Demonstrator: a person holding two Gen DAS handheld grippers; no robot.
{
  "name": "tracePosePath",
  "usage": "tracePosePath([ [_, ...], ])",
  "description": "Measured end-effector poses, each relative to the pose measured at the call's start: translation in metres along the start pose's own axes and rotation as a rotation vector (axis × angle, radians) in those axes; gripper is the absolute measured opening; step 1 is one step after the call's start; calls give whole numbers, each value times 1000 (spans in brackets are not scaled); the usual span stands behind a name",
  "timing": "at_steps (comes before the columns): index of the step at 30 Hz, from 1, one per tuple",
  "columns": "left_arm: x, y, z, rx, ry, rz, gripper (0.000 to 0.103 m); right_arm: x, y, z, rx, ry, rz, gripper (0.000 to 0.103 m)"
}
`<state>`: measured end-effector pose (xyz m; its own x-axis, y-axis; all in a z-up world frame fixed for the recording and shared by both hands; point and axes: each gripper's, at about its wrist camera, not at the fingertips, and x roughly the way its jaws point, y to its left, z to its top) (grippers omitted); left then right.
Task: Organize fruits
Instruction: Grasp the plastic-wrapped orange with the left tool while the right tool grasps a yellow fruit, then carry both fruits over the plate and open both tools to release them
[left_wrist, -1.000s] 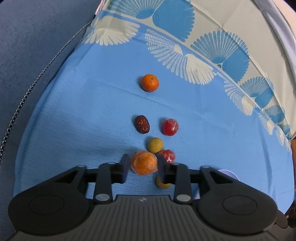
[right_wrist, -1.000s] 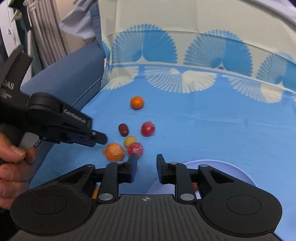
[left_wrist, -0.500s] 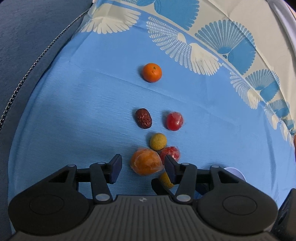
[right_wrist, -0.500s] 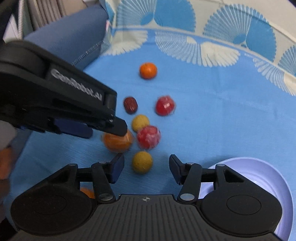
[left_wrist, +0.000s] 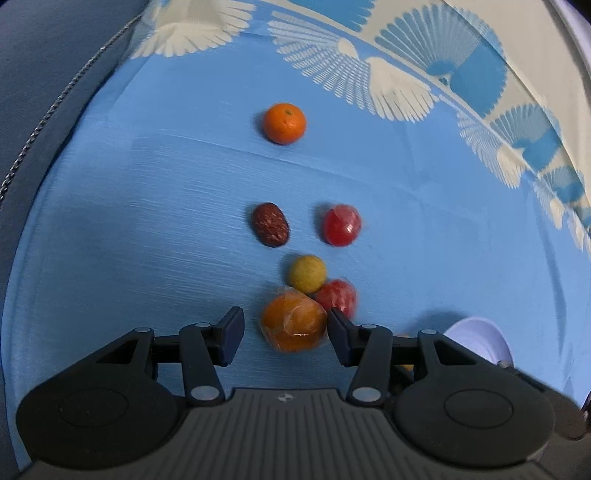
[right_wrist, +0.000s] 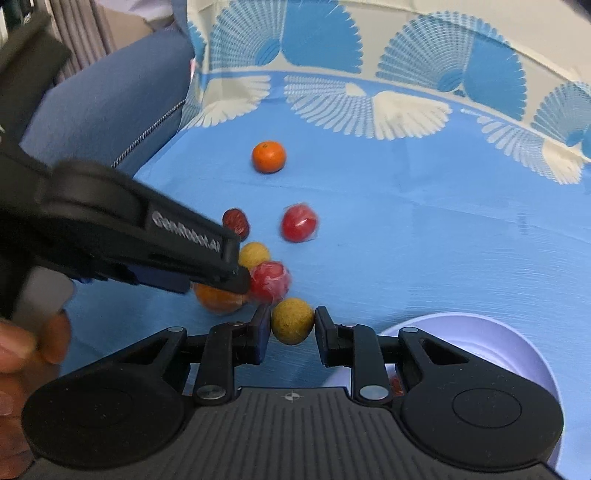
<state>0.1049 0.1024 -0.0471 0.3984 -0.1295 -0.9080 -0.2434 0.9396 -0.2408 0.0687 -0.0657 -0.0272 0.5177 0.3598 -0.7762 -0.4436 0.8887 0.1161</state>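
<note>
Several small fruits lie on a blue cloth. A plastic-wrapped orange sits between the fingers of my left gripper. The jaws are closing: the right pad touches the orange, the left pad stands clear of it. My right gripper is closing on a yellow round fruit, with both pads against its sides. Just beyond are a red wrapped fruit and a yellow-green ball. Farther off lie a dark date, a second red fruit and a tangerine.
A lavender bowl stands at the near right, also seen in the left wrist view as the bowl. The left gripper's finger crosses the right wrist view, covering part of the orange. A hand holds it. A blue sofa borders the cloth.
The right gripper opened, came down and forward over the yellow fruit and closed around it. The left gripper's jaws spread off the wrapped orange and moved lower, closer to the fruits.
</note>
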Motion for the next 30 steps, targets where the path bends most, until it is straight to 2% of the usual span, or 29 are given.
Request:
tracePosePath([
  [2,-1,-4,-2,29,-5,-4,42,-5,-1,0,-1,-7,-8,27],
  [8,-15,-3,-9,42,-51,3,42,-33,-7,0,-13,-22,-48,27],
  [13,-40,3,-19,23,-112,-10,42,-81,-27,-10,16,-82,-34,27],
  [17,-63,-5,-29,93,-184,18,42,-112,-46,-25,61,-147,-65,27],
  [19,-73,-9,-34,120,-217,10,42,-120,-59,-37,114,-172,-84,27],
  [22,-87,-16,-44,144,-258,-5,42,-123,-81,-48,194,-165,-119,27],
  [30,-113,-42,-82,201,-329,-77,42,-139,-114,-75,209,-171,-219,27],
])
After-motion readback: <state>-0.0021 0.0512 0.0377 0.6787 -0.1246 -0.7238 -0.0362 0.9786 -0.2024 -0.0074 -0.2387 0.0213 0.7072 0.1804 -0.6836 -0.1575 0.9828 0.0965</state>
